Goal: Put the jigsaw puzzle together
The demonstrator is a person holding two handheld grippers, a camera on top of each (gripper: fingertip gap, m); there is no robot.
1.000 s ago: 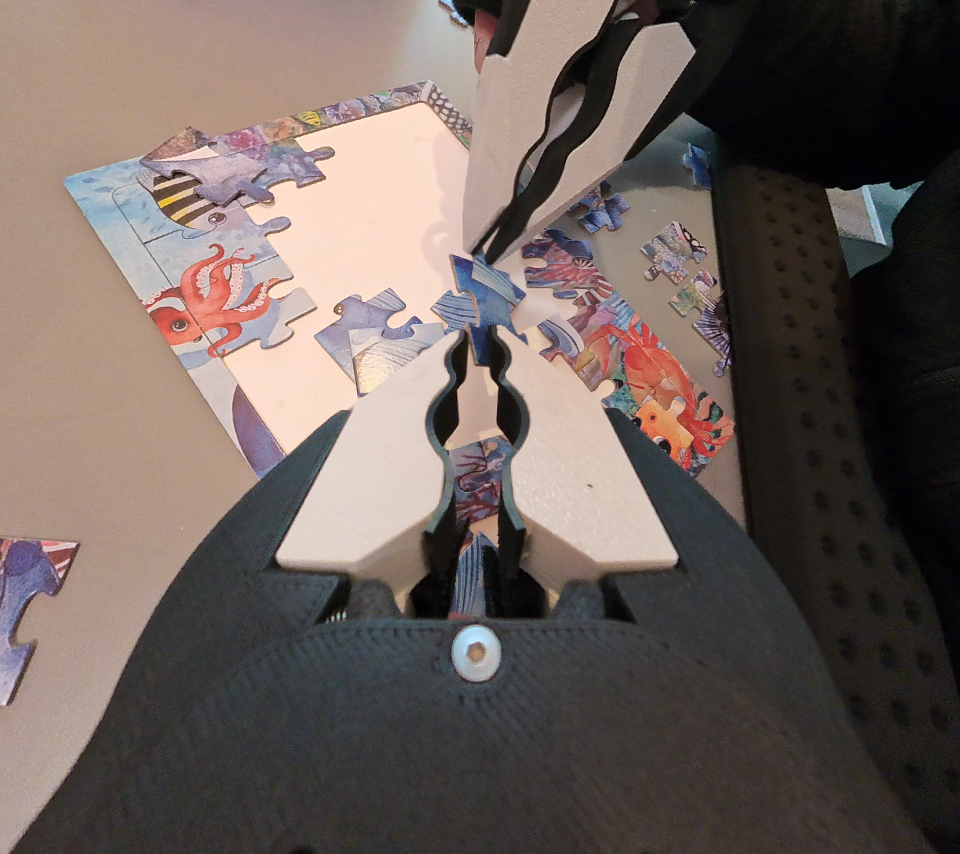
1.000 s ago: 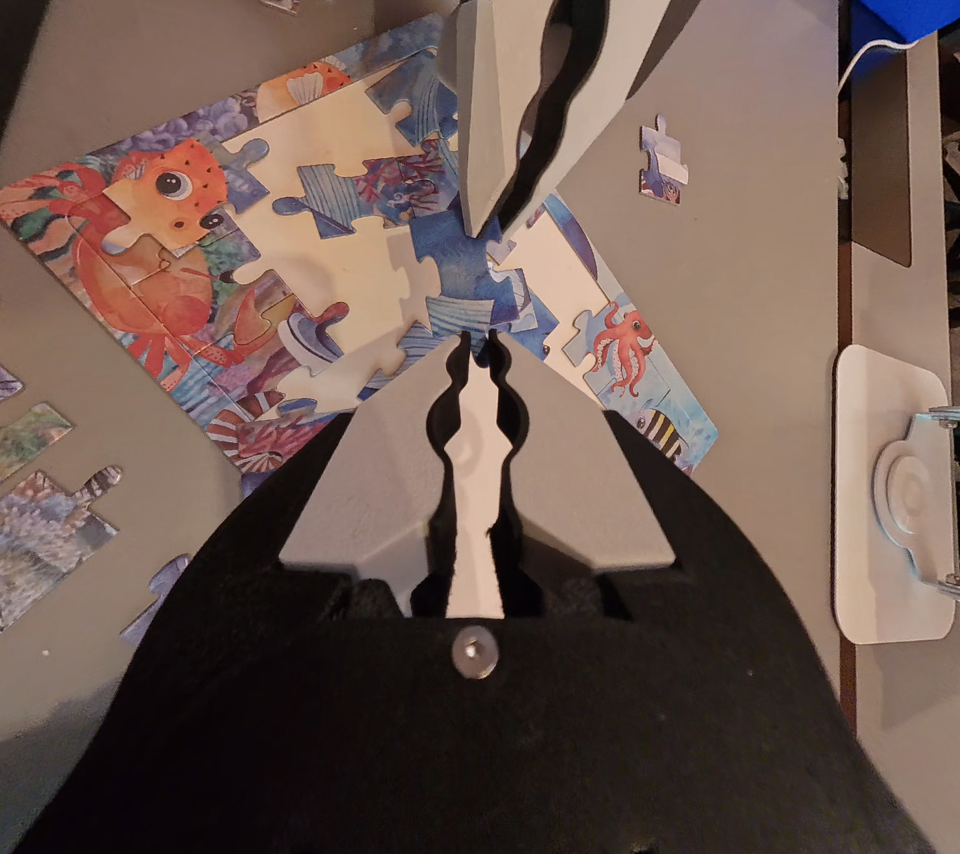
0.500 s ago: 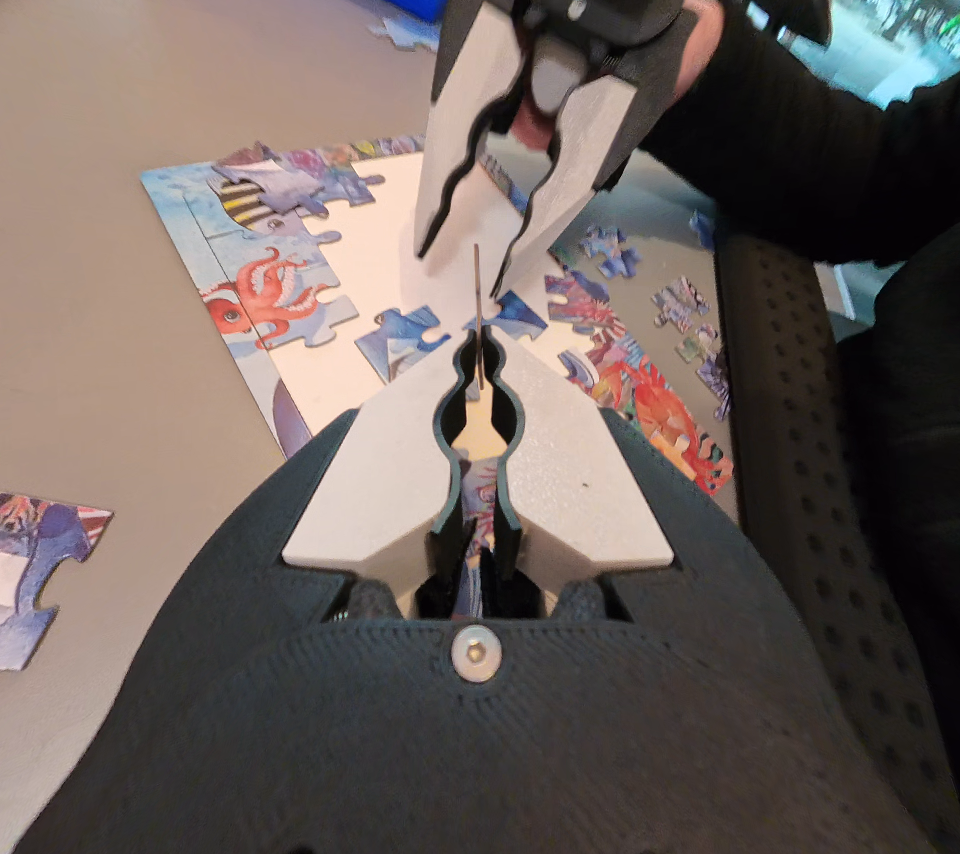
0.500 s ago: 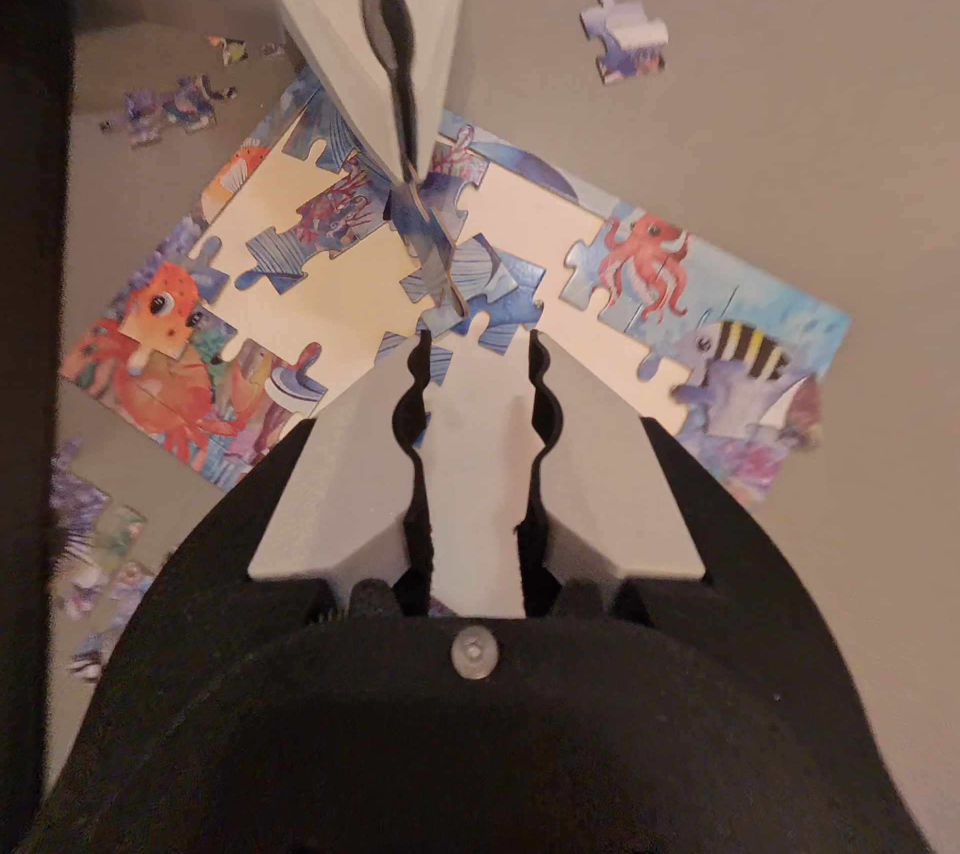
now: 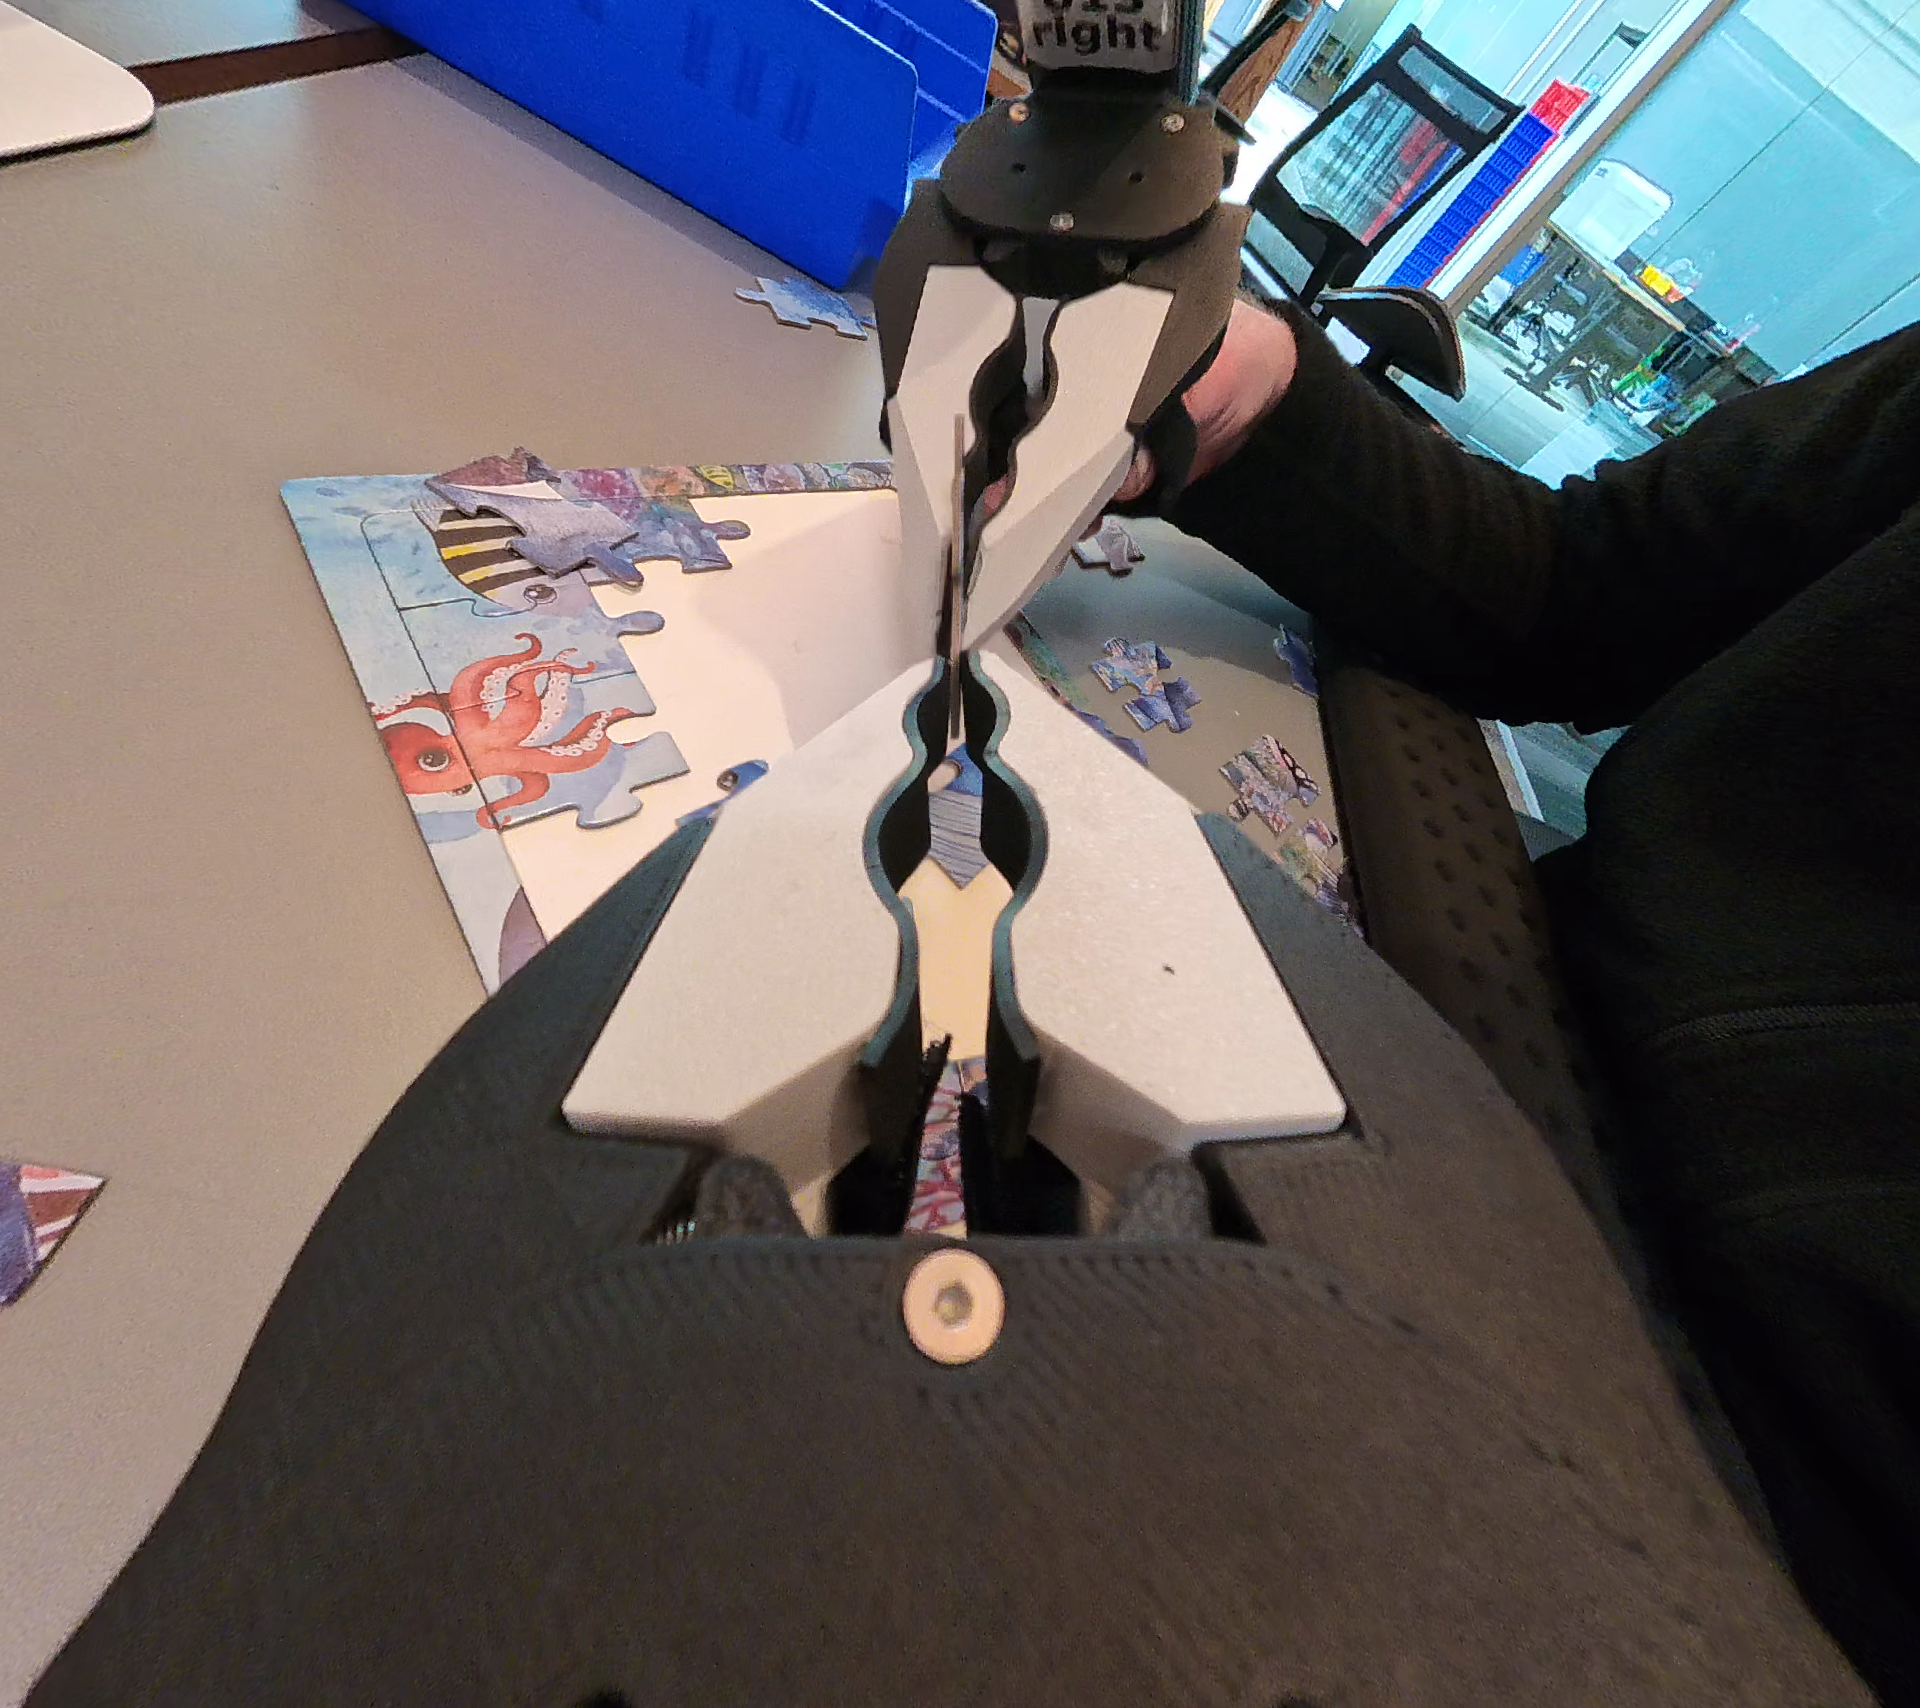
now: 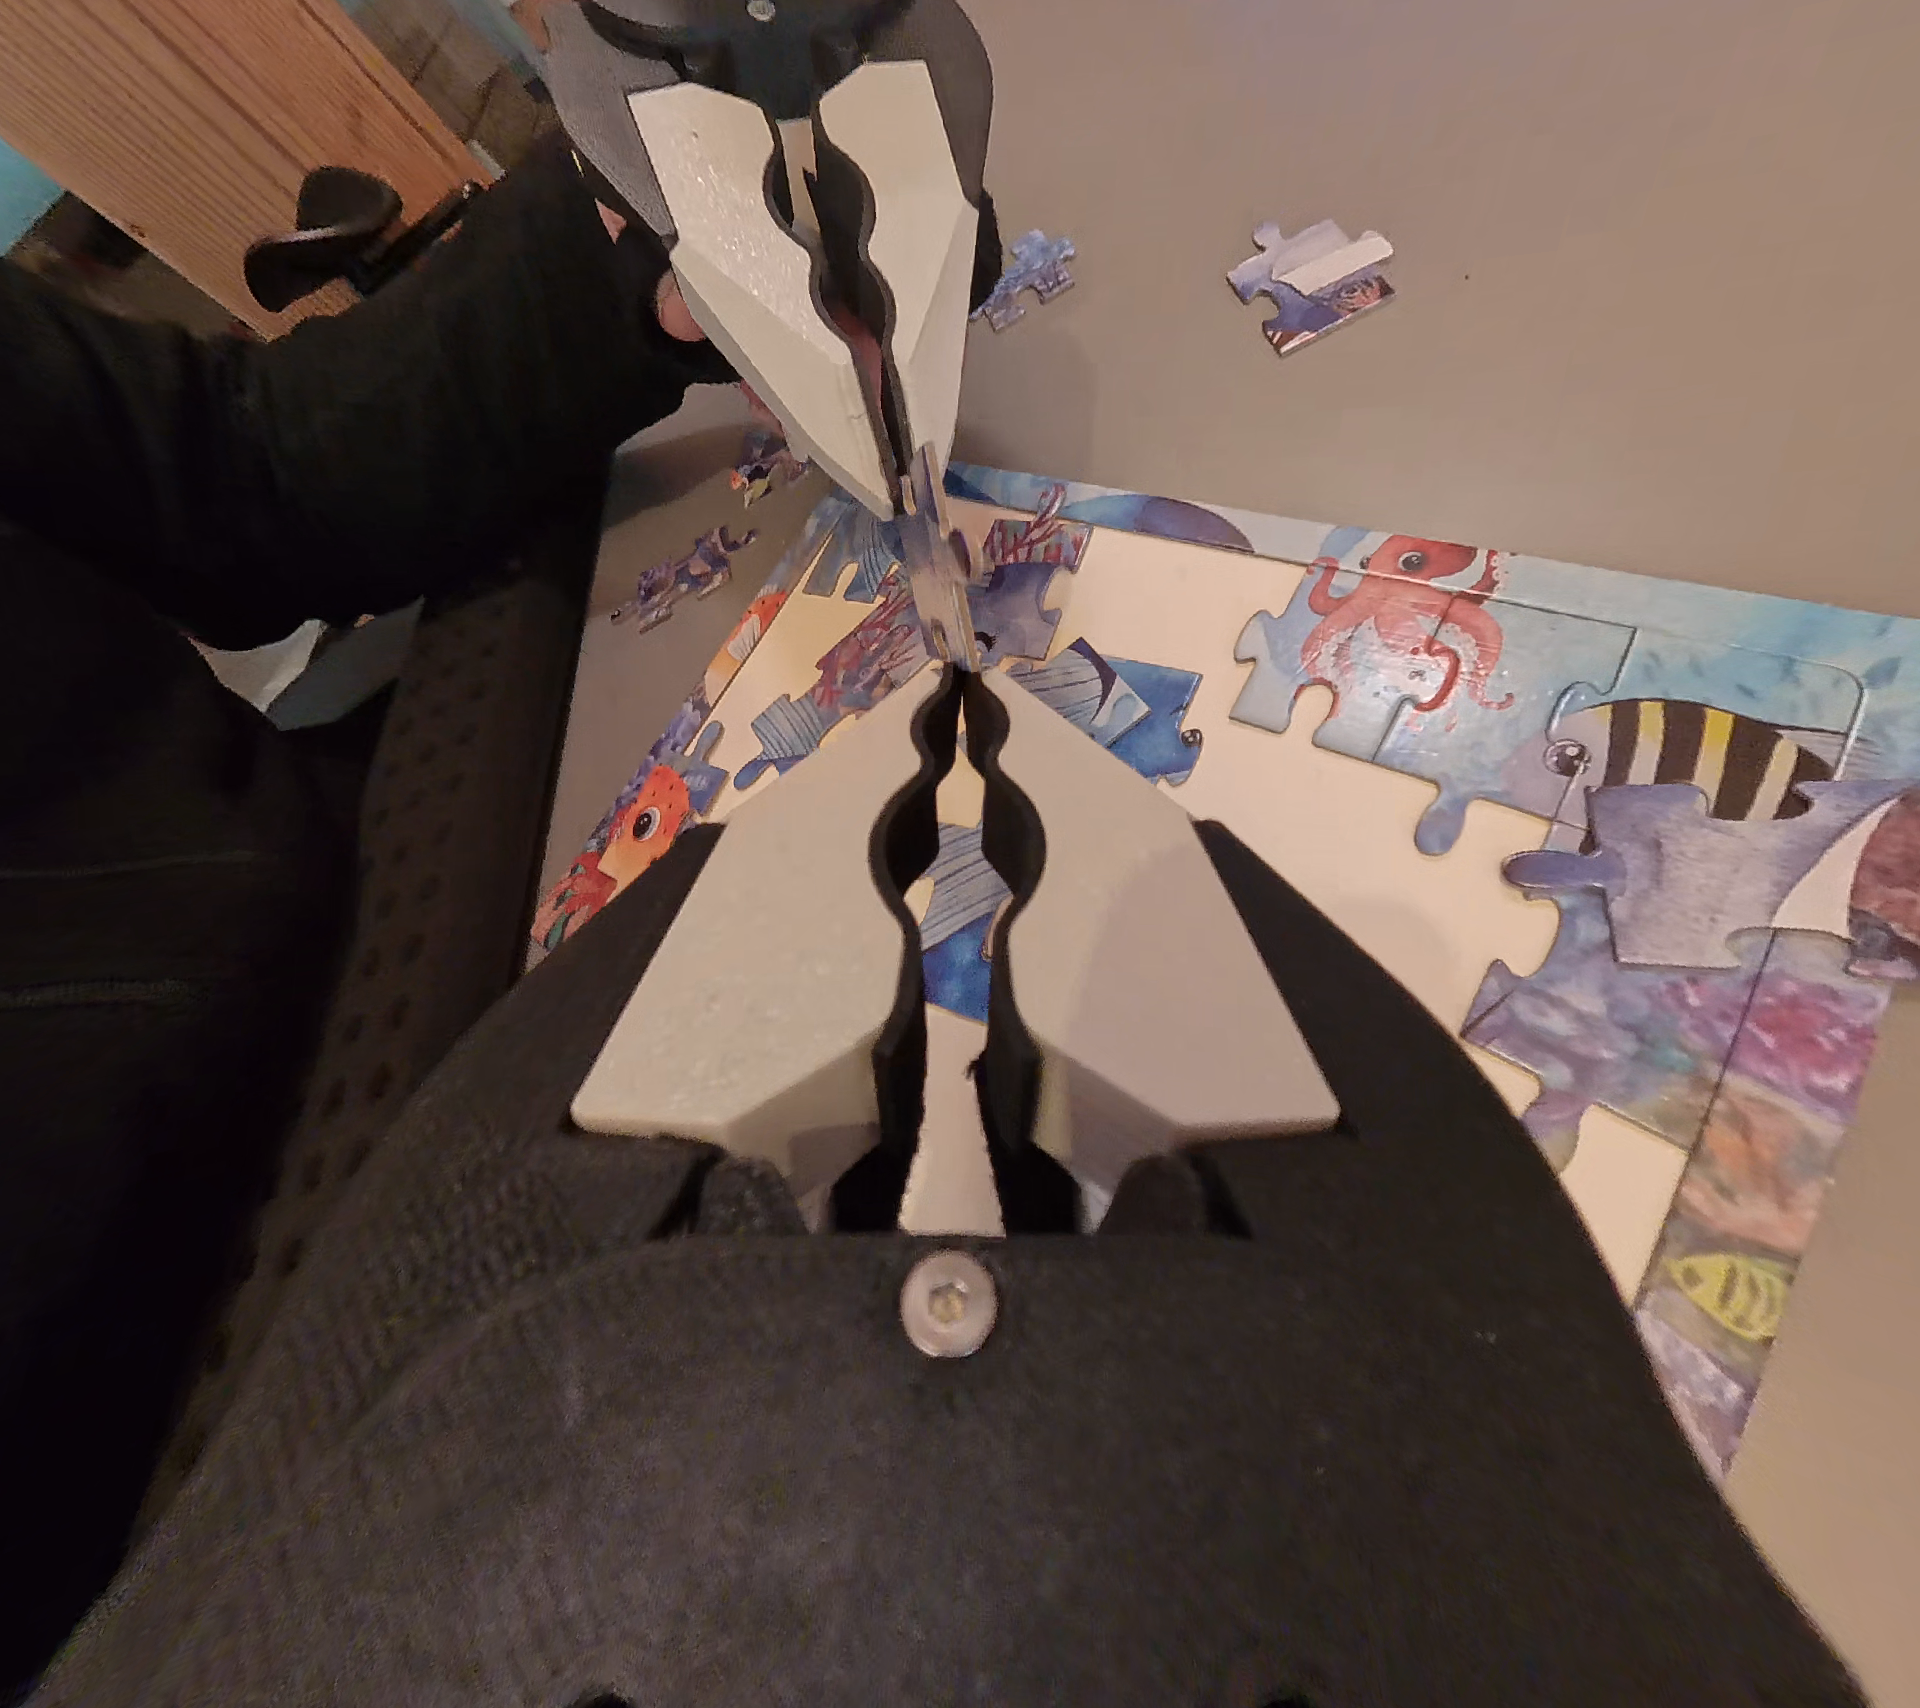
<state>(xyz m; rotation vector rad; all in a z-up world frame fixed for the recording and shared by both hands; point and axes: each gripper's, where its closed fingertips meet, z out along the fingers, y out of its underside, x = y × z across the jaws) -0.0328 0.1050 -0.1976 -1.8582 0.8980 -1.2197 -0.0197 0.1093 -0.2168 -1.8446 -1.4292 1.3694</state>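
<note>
Blue puzzle piece (image 6: 938,583) hangs edge-on above the puzzle tray (image 6: 1714,1284), pinched by left gripper (image 5: 954,690) and right gripper (image 6: 958,673) together; corners are assembled, the middle and loose pieces (image 5: 1148,687) remain.

It looked like an office or lab workspace: a grey table (image 5: 260,287), blue storage bins (image 5: 623,17) beyond the jaws, and, farther off to their right, glass walls (image 5: 1714,48) and a black office chair (image 5: 1361,172).
</note>
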